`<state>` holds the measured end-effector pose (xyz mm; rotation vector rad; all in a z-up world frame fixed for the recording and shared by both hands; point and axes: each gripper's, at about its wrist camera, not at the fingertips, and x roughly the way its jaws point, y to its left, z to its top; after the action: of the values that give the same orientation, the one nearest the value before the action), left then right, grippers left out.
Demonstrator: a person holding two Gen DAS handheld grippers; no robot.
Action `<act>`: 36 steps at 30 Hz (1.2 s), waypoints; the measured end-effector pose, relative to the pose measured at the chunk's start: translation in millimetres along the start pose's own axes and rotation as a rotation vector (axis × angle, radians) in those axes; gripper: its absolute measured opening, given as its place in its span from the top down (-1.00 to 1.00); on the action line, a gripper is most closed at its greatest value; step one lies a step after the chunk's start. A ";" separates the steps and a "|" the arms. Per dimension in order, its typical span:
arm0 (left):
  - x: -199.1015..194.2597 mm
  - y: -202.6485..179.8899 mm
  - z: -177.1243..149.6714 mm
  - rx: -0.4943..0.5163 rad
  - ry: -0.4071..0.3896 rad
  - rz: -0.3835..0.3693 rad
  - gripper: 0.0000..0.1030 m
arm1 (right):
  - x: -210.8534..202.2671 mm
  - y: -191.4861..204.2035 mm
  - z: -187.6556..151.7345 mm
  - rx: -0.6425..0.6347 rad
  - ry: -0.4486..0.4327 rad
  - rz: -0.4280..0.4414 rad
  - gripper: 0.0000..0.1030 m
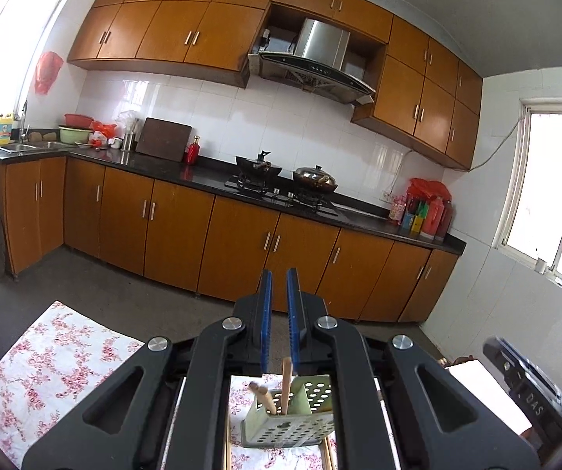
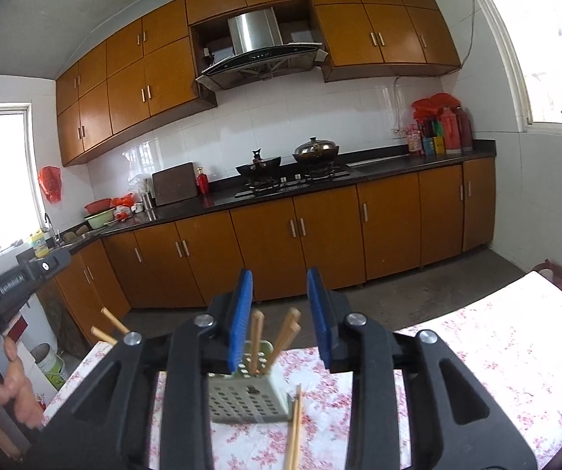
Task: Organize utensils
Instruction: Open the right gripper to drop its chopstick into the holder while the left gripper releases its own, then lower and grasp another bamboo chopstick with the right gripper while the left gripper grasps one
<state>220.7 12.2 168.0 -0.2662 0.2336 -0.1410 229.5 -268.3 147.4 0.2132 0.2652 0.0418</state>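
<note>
Blue-padded right tongs (image 2: 280, 313) hang wide apart and empty, raised above the perforated utensil holder (image 2: 247, 399), which stands upright on the floral-cloth worktop (image 2: 496, 352) w/ three wooden chopsticks (image 2: 256, 338) poking up out of it. Two loose chopsticks (image 2: 294, 431) lie flat on the cloth just right of the holder, nearly touching its near-right corner. Left tongs (image 1: 279, 313) sit narrow w/ nothing seen between the pads; in the left view the holder (image 1: 292, 427) shows below them, sticks (image 1: 285, 384) leaning inside.

Likely step: pick up the loose pair and stand it in the holder. Doing it well looks to mean lowering the right tongs, closing across the sticks near mid-length so both lift together, tipping them vertical, then dropping the tips into a free part of the holder w/o knocking the leaning ones. The holder looks light; the left tongs could steady it.

Room: cloth to the right is open and broad. Worktop's far edge runs just behind the holder, and its left edge is close, where two stick ends (image 2: 110, 327) jut up beside the person's hand (image 2: 18, 391), so the safer approach is from the right or near side. Kitchen counter (image 2: 398, 164) is well apart.
</note>
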 end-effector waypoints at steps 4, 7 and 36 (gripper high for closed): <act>-21.2 7.9 -2.8 0.012 0.010 0.022 0.83 | -23.8 -19.3 -26.1 0.009 0.050 -0.039 0.40; -34.3 21.8 -17.1 0.021 0.040 0.040 0.83 | -25.0 -34.1 -58.2 0.004 0.143 -0.074 0.40; 20.7 81.9 -199.7 0.034 0.571 0.038 0.42 | 67.5 -7.9 -226.0 -0.109 0.648 -0.054 0.63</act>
<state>200.2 38.2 -46.3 -0.1827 0.8015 -0.1813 234.9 -225.4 -84.5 0.0774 0.9120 0.0710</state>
